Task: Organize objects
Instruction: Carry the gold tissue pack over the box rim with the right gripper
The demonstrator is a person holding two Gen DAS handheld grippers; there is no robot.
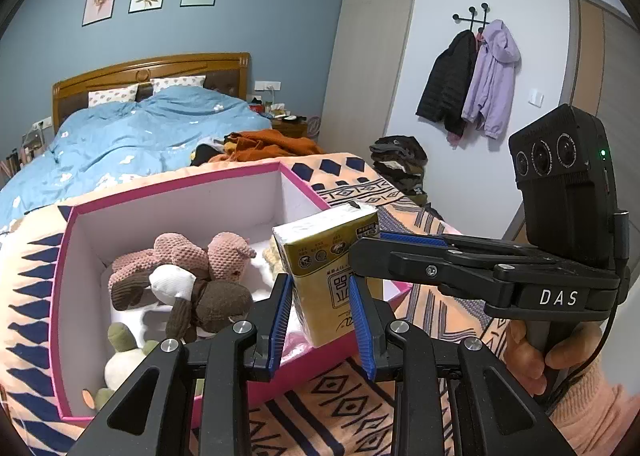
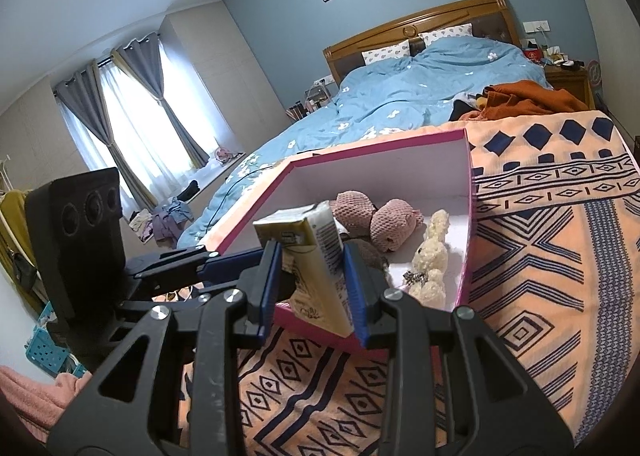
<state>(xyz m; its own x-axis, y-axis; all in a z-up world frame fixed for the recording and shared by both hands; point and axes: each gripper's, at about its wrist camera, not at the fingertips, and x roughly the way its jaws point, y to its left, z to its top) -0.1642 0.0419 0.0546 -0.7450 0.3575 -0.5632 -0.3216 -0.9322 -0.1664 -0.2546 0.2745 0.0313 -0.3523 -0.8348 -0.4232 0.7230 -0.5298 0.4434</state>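
Observation:
A yellow tissue pack (image 1: 328, 268) hangs over the near corner of a pink box (image 1: 180, 192) with a white inside. My right gripper (image 2: 312, 288) is shut on the tissue pack (image 2: 316, 256) and comes in from the right in the left wrist view (image 1: 362, 246). My left gripper (image 1: 322, 320) has its blue pads on either side of the pack with a gap on the left side. In the box lie pink and brown plush toys (image 1: 188, 276), a cream plush rabbit (image 2: 430, 256) and a green-white toy (image 1: 120, 360).
The box (image 2: 468, 192) sits on an orange patterned blanket (image 2: 540, 256) at the foot of a bed with a blue duvet (image 1: 132, 136). An orange garment (image 1: 272, 144) lies behind the box. Folded clothes (image 1: 400, 164) are stacked at right, jackets hang on the wall.

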